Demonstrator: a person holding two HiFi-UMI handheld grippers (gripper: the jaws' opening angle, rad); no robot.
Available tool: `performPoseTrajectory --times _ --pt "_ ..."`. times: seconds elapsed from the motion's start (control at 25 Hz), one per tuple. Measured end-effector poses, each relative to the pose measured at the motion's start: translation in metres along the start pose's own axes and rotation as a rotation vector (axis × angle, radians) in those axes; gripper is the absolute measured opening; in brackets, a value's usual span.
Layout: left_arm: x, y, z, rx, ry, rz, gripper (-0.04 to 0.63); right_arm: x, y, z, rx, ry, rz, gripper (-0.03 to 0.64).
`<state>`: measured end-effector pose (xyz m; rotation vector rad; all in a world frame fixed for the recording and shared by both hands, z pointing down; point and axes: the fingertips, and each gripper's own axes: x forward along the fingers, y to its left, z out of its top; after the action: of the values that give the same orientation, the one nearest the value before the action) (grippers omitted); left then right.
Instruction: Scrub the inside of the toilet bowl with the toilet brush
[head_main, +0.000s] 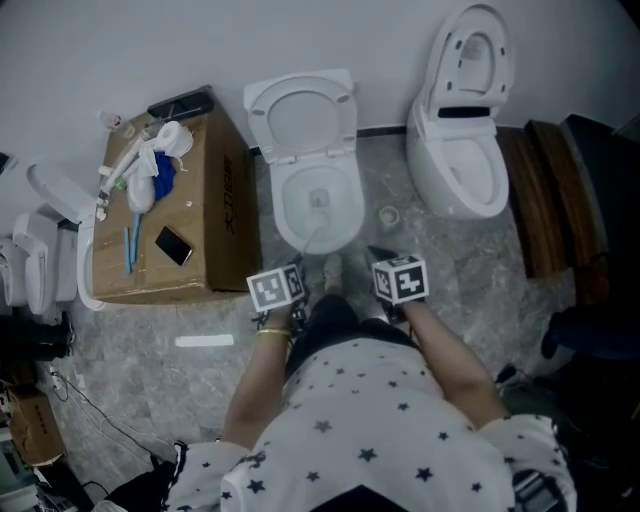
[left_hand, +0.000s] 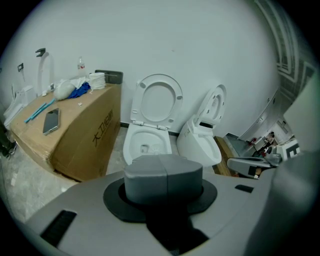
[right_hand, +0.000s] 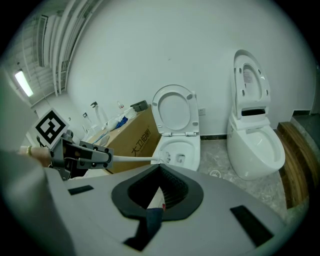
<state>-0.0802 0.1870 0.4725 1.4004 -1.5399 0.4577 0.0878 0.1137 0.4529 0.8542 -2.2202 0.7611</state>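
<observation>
Grey marbled floor (head_main: 200, 370) and a plain white wall, seen from the head view. At far left a cardboard box (head_main: 210, 200) serves as a surface for a phone (head_main: 174, 245) and loose cleaning bits, parked out of the way of the work.

Left gripper (left_hand: 163, 172): jaws together. The right gripper view shows it clamped on the tail end of the toilet brush (right_hand: 132, 159). The thin white handle runs forward and down so the head reaches into the toilet bowl (head_main: 285, 215). Gripping at the far end probably gives reach while keeping the gripper itself clear of the rim. The seat and lid are tipped up against the wall, leaving the bowl open for scrubbing.

Brush head sits low in the bowl near the drain; contact with the porcelain cannot be told. Judged mid-scrub or about to start.

Right gripper (right_hand: 161, 185): jaws apart, gripping nothing. It hangs just beside the left one, likely idle since the brush needs one grip.

Further right a second toilet (head_main: 460, 170) stands with its lid up, untouched. Wooden planks (head_main: 545, 200) lie beside it.
</observation>
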Motion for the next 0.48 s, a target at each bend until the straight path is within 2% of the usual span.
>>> performPoseTrajectory --times 0.48 --pt "-0.0033 -0.0088 -0.0015 0.003 -0.012 -0.004 0.147 -0.0069 -0.0016 -0.0034 0.000 -0.002 0.008 0.005"
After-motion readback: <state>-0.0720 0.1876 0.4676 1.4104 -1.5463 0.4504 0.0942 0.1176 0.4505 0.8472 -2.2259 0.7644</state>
